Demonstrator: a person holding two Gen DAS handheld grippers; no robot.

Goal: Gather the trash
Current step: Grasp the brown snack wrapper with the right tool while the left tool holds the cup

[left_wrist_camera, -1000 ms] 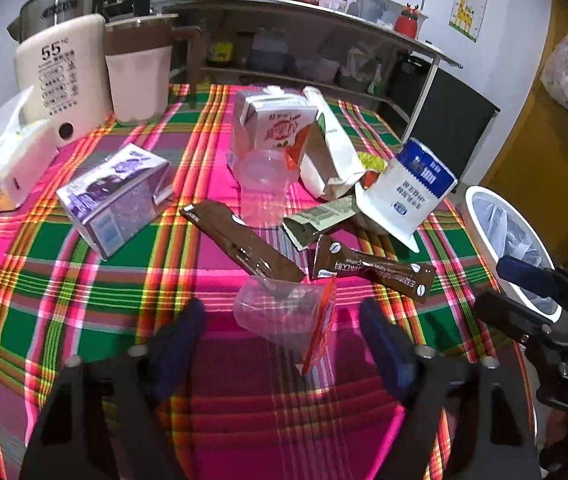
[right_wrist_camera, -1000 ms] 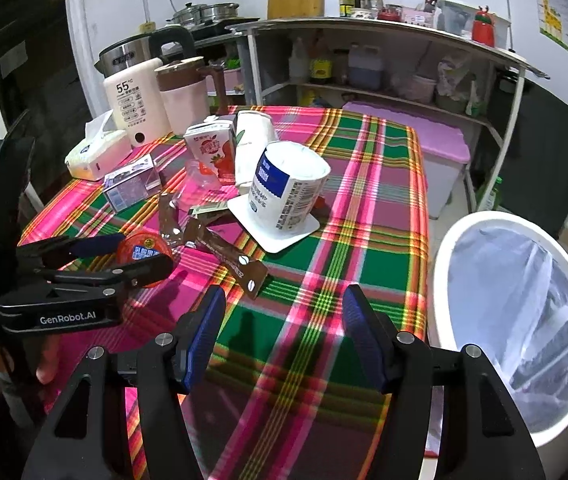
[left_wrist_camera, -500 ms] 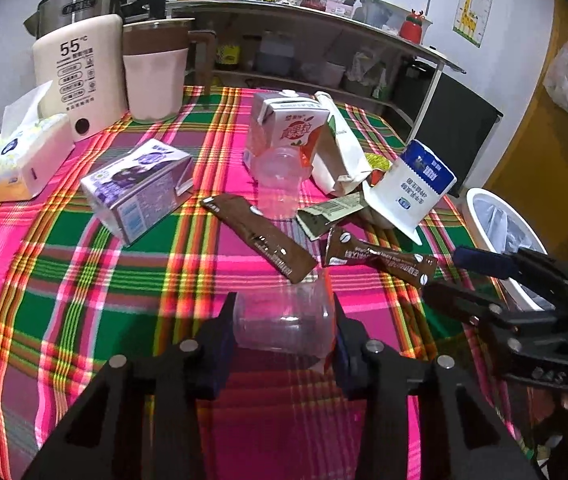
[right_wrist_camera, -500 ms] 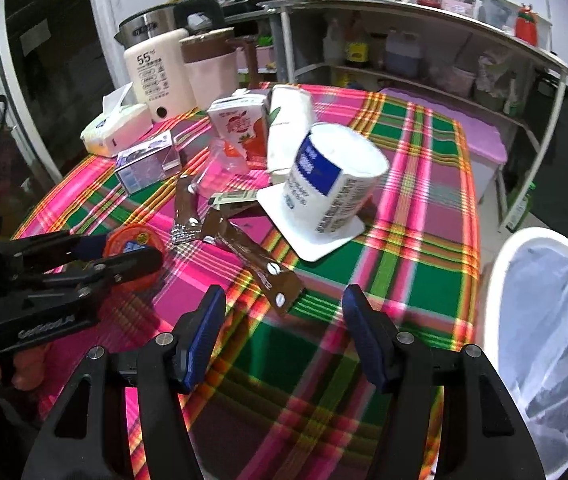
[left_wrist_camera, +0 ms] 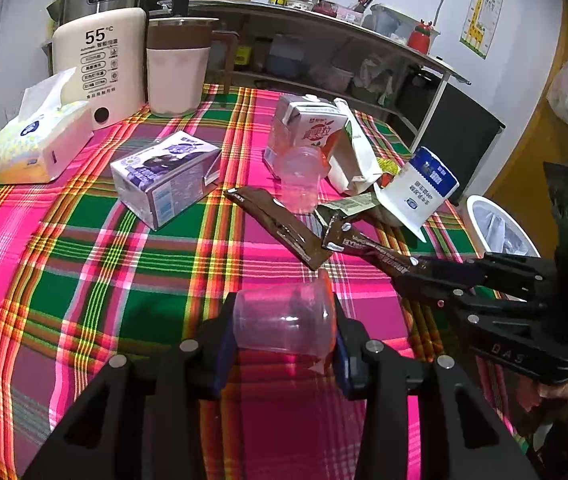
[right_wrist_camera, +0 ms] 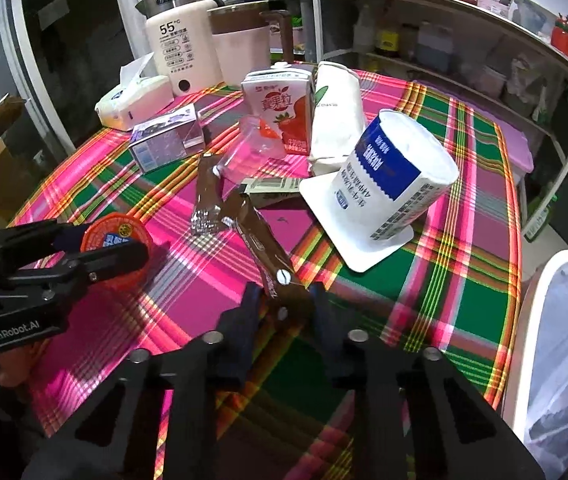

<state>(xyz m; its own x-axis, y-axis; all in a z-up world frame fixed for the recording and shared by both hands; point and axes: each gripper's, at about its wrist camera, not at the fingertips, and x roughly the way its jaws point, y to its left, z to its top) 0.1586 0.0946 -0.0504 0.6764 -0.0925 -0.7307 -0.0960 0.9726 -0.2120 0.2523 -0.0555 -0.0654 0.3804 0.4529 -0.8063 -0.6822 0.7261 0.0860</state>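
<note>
My left gripper (left_wrist_camera: pixel 282 326) is shut on a clear plastic cup with an orange lid (left_wrist_camera: pixel 284 322), held just above the plaid tablecloth; the cup also shows in the right wrist view (right_wrist_camera: pixel 115 240). My right gripper (right_wrist_camera: pixel 284 308) has closed its jaws around the near end of a brown snack wrapper (right_wrist_camera: pixel 264 248) that lies on the cloth; this wrapper also shows in the left wrist view (left_wrist_camera: pixel 375 254). A second brown wrapper (left_wrist_camera: pixel 280 226), a clear cup (left_wrist_camera: pixel 297 176), a red juice carton (right_wrist_camera: pixel 280 110), a purple carton (left_wrist_camera: pixel 164 182) and a blue-and-white tub (right_wrist_camera: pixel 395 178) lie on the table.
A white bin with a plastic liner (right_wrist_camera: pixel 563 360) stands off the table's right edge. A tissue pack (left_wrist_camera: pixel 36 146), a white kettle (left_wrist_camera: pixel 100 64) and a pink jug (left_wrist_camera: pixel 178 68) stand at the back. A cluttered shelf (right_wrist_camera: pixel 443 40) is behind.
My left gripper closed on the clear cup and lifted it slightly. My right gripper moved forward and left over the table and closed on the brown wrapper's end.
</note>
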